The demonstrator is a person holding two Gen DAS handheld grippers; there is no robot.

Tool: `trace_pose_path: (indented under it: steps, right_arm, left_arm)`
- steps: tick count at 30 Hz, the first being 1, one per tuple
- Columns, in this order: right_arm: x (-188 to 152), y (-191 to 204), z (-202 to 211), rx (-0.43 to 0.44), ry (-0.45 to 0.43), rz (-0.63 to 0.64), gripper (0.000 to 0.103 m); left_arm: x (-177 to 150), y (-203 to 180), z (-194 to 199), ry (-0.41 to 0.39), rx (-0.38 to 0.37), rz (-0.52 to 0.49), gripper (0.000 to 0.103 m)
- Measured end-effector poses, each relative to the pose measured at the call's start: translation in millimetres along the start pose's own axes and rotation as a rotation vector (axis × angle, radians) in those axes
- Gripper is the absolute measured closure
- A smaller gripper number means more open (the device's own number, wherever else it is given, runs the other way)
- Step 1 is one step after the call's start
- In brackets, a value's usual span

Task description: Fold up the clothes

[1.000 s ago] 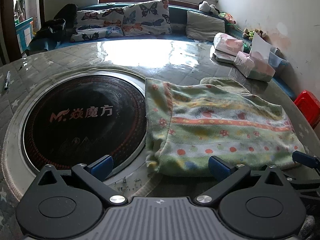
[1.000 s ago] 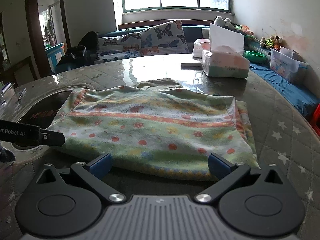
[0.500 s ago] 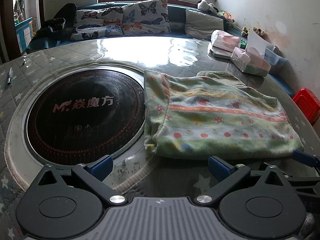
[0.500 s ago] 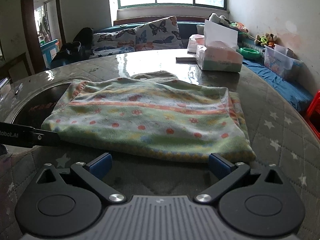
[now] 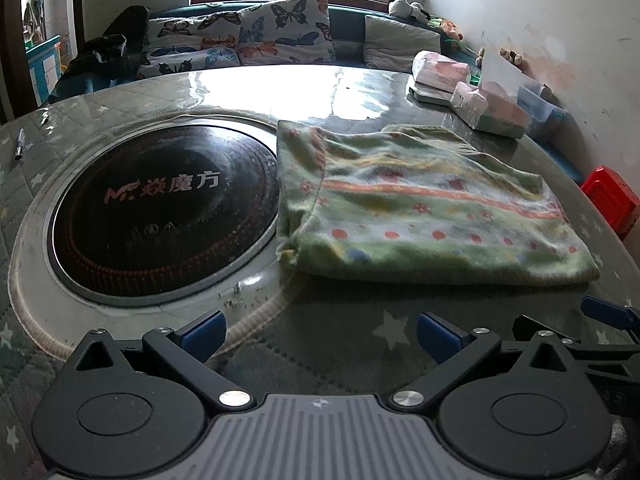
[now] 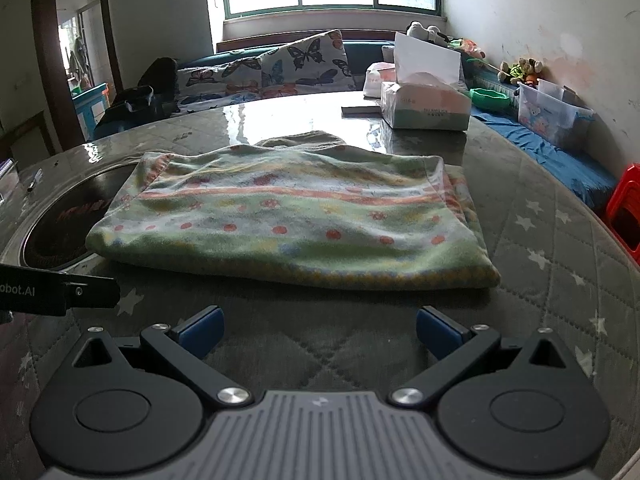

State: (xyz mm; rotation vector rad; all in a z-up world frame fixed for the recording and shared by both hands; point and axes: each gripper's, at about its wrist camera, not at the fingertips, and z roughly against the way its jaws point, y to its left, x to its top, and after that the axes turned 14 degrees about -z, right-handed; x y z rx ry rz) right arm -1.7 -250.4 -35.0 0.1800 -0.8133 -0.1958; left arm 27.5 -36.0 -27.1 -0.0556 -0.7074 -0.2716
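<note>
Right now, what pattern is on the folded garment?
Green garment with orange stripes and dots; clearest in right wrist view.

Ahead of the jaws lies a folded garment (image 6: 288, 224) of soft, fuzzy fleece-like cloth, matt. Under it the surface (image 6: 540, 280) wears quilted matt fabric beneath a glossy clear sheet. Left of the jaws, the round cooktop (image 5: 160, 216) is smooth, shiny black glass, metal-rimmed.

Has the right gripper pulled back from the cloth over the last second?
Yes. The right gripper has backed off; more table shows before the cloth.
</note>
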Motion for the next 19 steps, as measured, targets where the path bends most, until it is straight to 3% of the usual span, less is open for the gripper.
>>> trace_pose_path:
  steps: [19]
  right_arm:
    - [-16,7,13,0.013,-0.026,-0.002,0.0]
  left_arm:
    - [-19,-12,16,-0.028,-0.006,-0.005,0.0]
